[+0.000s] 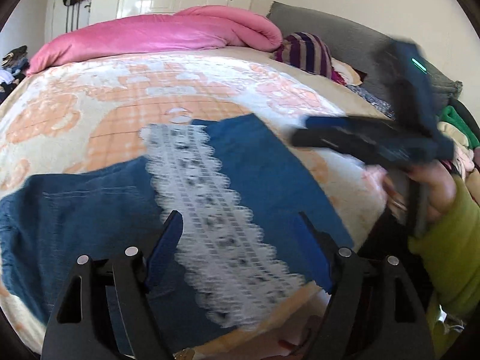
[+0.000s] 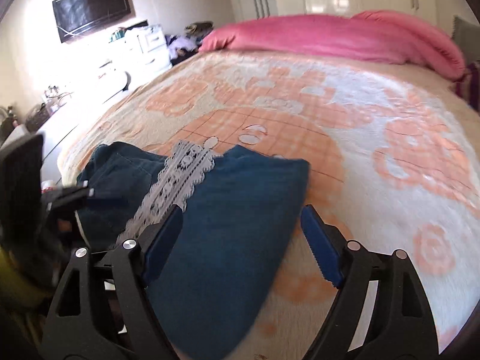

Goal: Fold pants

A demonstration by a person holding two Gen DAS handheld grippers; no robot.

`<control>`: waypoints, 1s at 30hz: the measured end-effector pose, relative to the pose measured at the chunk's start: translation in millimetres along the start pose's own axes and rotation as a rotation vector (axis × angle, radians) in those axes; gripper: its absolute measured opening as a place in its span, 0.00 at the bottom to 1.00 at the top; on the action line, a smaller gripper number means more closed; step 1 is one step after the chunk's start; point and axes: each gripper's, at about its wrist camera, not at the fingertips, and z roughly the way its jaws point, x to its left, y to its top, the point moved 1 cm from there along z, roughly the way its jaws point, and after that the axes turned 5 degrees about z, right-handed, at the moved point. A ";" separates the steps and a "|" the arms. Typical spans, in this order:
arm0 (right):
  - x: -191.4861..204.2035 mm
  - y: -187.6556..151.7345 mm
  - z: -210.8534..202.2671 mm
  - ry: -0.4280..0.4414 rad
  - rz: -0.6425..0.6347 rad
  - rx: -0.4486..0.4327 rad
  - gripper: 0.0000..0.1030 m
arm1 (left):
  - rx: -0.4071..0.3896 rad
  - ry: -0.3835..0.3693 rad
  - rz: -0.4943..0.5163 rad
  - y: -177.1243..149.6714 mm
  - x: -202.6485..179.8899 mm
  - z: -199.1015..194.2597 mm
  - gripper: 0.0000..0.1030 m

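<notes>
Across the patterned bedspread (image 2: 345,126) the blue pants (image 2: 228,210) lie folded at lower centre; our left gripper (image 1: 240,228) and right gripper (image 2: 243,225) are both spread, gripping nothing, so a careless pass could snag the lace strip (image 1: 210,204) and undo the fold.

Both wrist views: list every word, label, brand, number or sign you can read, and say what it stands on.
None can be read in either view.
Blue pants: only a white lace strip, no label showing.
Wall screen: dark, no brand legible.
Right tongs: a small green light, no lettering; blurred.
Dresser clutter: too small and overexposed to read.
</notes>
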 end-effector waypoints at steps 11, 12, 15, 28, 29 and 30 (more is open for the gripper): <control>-5.4 11.5 78.7 -0.119 -0.077 0.174 0.69 | 0.095 0.066 0.137 -18.4 -22.3 34.8 0.73; -7.8 9.3 80.0 -0.125 -0.081 0.173 0.68 | 0.096 0.066 0.135 -18.8 -22.3 35.2 0.73; -10.8 3.3 78.8 -0.119 -0.071 0.149 0.68 | 0.095 0.064 0.131 -19.7 -21.9 36.3 0.73; -16.4 0.5 36.2 -0.083 0.026 -0.009 0.82 | 0.091 0.064 0.092 -19.2 -28.4 22.2 0.77; -17.7 0.8 30.6 -0.089 0.030 -0.025 0.83 | 0.090 0.069 0.090 -18.5 -28.3 19.8 0.77; -19.3 1.7 25.4 -0.093 0.040 -0.040 0.84 | 0.084 0.074 0.086 -18.0 -28.4 16.1 0.77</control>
